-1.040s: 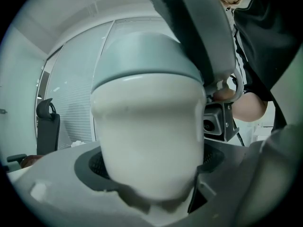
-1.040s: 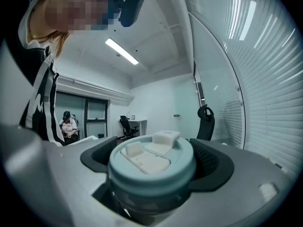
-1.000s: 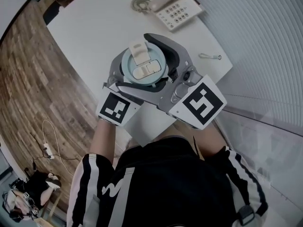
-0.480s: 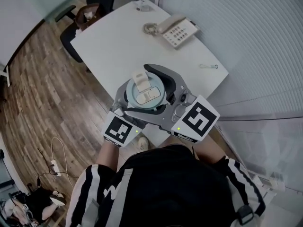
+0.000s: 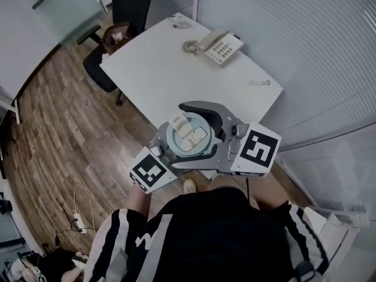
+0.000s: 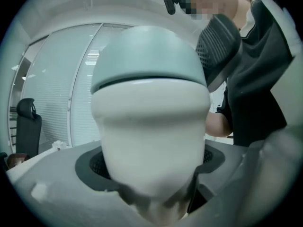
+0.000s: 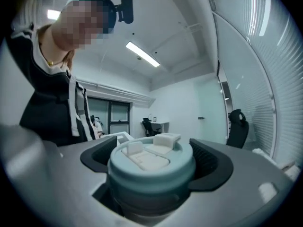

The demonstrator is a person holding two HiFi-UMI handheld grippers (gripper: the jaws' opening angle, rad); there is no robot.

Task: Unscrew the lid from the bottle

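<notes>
Both grippers on the bottle (image 6: 150, 141), held up in the air in front of the person's chest, off the white surface (image 5: 158, 69). Left gripper (image 6: 151, 186) is clamped on the bottle's white body below the lid; in the left gripper view the body fills the gap between the dark pads (image 6: 92, 162). Right gripper (image 7: 151, 174) is closed around the lid (image 7: 151, 162), with the black curved pads (image 7: 215, 164) hugging its rim on both sides. The lid is pale blue-green with a white flip-top piece and is seated on the bottle, a thin dark seam under it. I see no readable brand or label on the bottle or lid. Each gripper's marker cube shows a black-and-white square pattern, left cube (image 5: 151, 172) and right cube (image 5: 258, 150), just below the bottle in the head view. Beyond the bottle a white telephone (image 5: 220, 46) with a coiled cord lies on the surface; its keypad print is too small to read. Right of the bottle, near the surface edge, is a small item (image 5: 258, 83) I can't identify. Beyond the bottle to the left stands a black office chair (image 5: 120, 16). Wood floor (image 5: 53, 128) lies left of the bottle, with a power strip (image 5: 76, 219) and its cable on it below-left.
</notes>
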